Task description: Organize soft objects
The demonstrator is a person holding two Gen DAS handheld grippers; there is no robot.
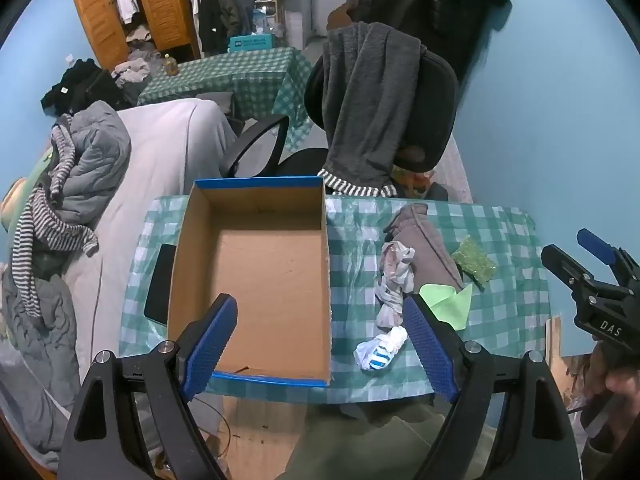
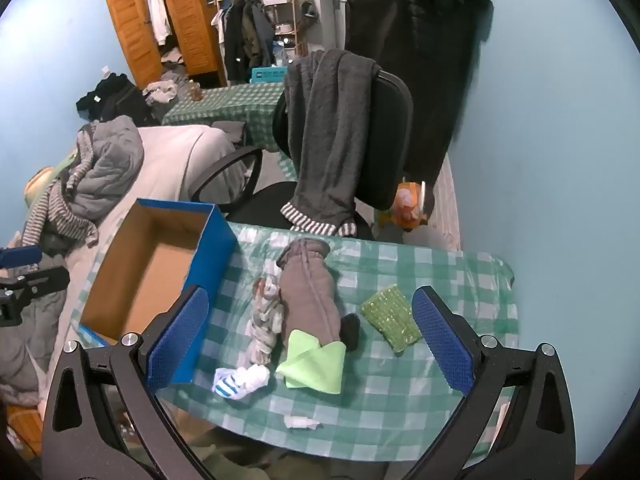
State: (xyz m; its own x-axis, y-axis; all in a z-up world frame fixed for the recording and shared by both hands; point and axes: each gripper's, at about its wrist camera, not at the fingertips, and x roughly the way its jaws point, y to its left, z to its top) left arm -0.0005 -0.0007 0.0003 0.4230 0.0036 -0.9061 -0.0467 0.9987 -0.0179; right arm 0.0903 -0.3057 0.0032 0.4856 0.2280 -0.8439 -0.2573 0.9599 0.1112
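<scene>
Soft items are laid on the counter (image 2: 400, 276), right of the cardboard box (image 1: 256, 276): a white-and-blue sock (image 2: 240, 382), a crumpled patterned cloth (image 2: 266, 322), a brown garment (image 2: 310, 300), a light green cloth (image 2: 316, 366) and a green textured pad (image 2: 390, 318). The left hand-held gripper (image 1: 320, 340) is held released over the box's near edge; the right hand-held gripper (image 2: 310, 338) is held released above the items. A grey towel (image 2: 332, 128) is draped on the chair behind.

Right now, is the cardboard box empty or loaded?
Empty. The cardboard box shows a bare brown floor in the left wrist view; the white-and-blue sock and other soft items lie outside on the tablecloth.
</scene>
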